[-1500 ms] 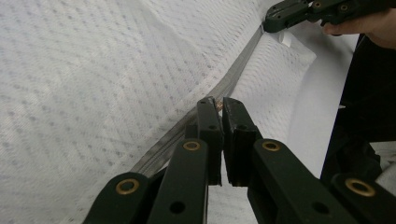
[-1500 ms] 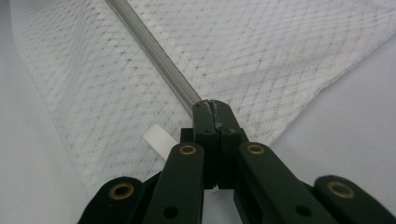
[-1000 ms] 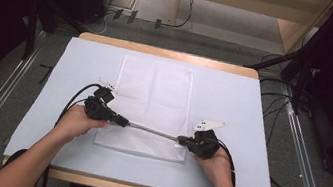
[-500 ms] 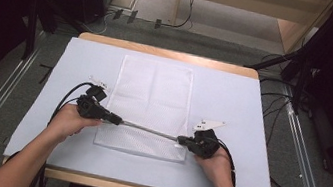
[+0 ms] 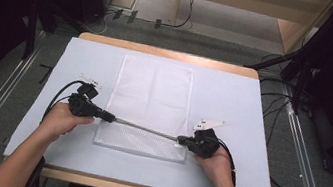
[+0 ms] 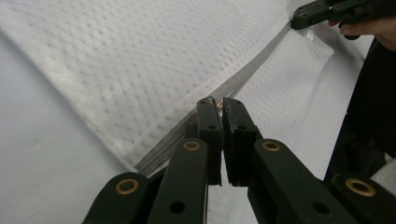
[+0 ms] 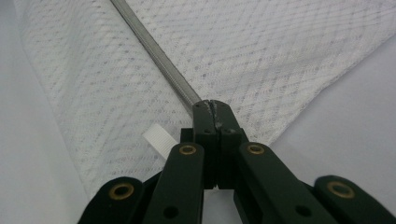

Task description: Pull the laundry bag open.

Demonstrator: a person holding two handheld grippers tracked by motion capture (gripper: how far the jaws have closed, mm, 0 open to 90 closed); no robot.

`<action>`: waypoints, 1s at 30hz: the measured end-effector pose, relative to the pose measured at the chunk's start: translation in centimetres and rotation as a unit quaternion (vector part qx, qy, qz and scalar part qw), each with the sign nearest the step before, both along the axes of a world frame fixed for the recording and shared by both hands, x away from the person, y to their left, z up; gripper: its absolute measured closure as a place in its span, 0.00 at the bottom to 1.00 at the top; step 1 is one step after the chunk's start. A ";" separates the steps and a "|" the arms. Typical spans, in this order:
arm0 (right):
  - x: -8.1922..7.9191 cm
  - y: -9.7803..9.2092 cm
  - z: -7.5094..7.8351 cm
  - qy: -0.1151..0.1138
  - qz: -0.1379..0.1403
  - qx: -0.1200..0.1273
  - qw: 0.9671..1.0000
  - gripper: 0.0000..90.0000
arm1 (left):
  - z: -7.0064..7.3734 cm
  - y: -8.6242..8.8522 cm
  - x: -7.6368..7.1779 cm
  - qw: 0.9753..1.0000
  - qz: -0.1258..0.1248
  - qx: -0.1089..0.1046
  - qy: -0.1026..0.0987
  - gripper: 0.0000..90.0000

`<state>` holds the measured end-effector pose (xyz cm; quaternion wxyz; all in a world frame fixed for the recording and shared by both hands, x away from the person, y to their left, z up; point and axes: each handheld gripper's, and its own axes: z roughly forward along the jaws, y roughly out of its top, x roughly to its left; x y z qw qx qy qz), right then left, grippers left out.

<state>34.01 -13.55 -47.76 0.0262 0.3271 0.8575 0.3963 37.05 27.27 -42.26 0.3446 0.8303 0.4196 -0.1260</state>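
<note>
Across the near end of the white mesh bag [image 5: 148,106] runs a grey zipper strip [image 5: 146,128], pulled taut and straight between both grippers. That bag is a flat rectangle of diamond-patterned netting, lying on the pale blue sheet [image 5: 238,110] that covers the wood-edged tabletop [image 5: 161,50]. At the bag's left edge, the left gripper [image 6: 217,103] has its black jaws nearly together, pinching something small and coppery at the zipper's end, probably the pull. At the bag's near right corner, the right gripper [image 7: 211,105] is pressed tight on the ribbed zipper strip, with a small white woven tab [image 7: 159,138] poking out just beside it.
</note>
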 end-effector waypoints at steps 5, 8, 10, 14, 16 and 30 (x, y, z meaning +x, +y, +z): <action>0.1 0.0 0.0 0.000 0.002 0.001 1.000 1.00 | 0.1 0.8 -0.2 1.000 0.005 -0.005 0.001 0.98; 0.1 0.0 0.0 0.002 0.001 0.001 1.000 1.00 | 0.1 0.9 -0.3 1.000 0.005 -0.001 0.002 0.98; 0.1 0.0 0.0 0.001 0.002 0.002 1.000 1.00 | 0.0 1.1 -0.3 1.000 0.008 0.002 0.002 0.98; 0.2 0.0 0.0 0.004 0.003 0.002 1.000 1.00 | -0.1 1.8 -0.2 1.000 0.017 0.002 0.009 0.98; 0.2 -0.1 0.0 0.005 0.003 0.003 1.000 1.00 | -0.2 2.2 -0.2 1.000 0.019 0.003 0.011 0.98; 0.3 0.1 0.0 0.003 0.008 0.001 1.000 1.00 | -0.8 4.3 -0.8 0.998 0.049 0.017 0.019 0.98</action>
